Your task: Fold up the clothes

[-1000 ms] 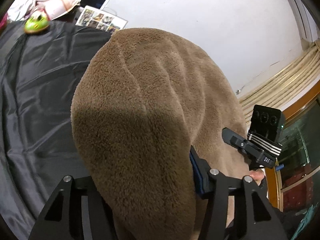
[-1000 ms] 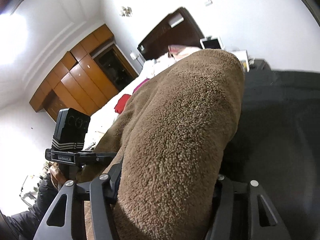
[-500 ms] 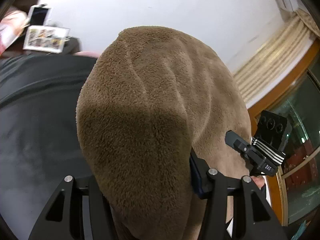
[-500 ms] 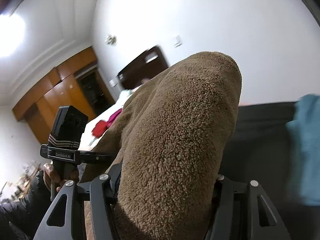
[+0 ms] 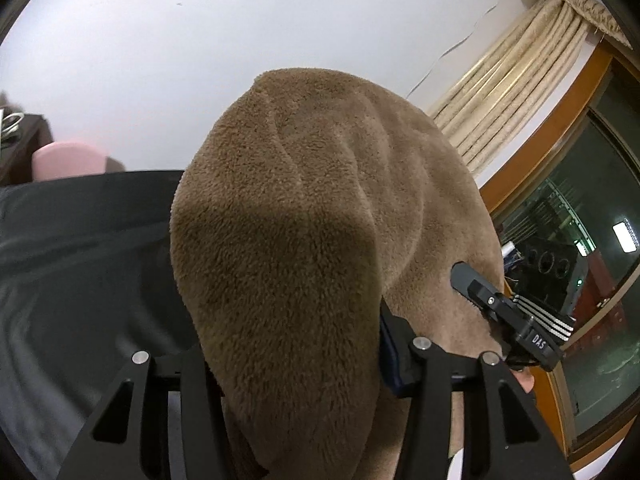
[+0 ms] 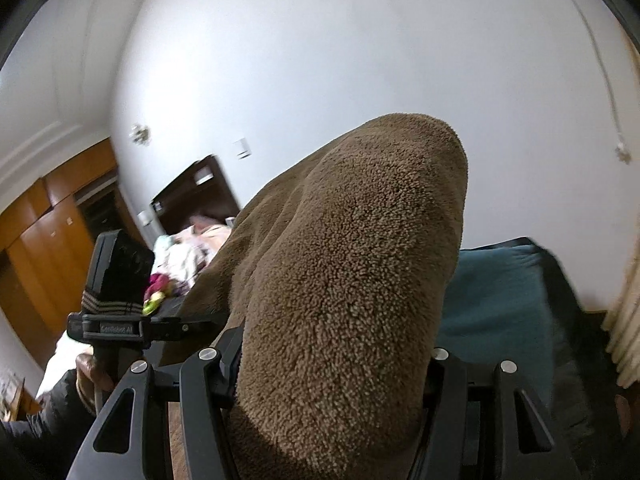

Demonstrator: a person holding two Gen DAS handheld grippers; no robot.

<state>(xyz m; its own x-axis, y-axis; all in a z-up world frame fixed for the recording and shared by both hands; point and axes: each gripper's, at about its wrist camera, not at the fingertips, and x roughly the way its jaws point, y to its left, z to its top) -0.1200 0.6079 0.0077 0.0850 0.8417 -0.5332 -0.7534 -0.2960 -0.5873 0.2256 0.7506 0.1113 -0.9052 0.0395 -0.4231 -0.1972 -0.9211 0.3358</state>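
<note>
Left gripper [image 5: 296, 364] and right gripper [image 6: 332, 360] each look clamped on the thick brown fleece [image 5: 320, 208], fingertips buried, so bulky pile could slip mid-fold.

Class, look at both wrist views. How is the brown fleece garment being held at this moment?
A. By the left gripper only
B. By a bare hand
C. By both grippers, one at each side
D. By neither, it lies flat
C: the brown fleece garment bulges out between the fingers of the left gripper and of the right gripper.
</note>
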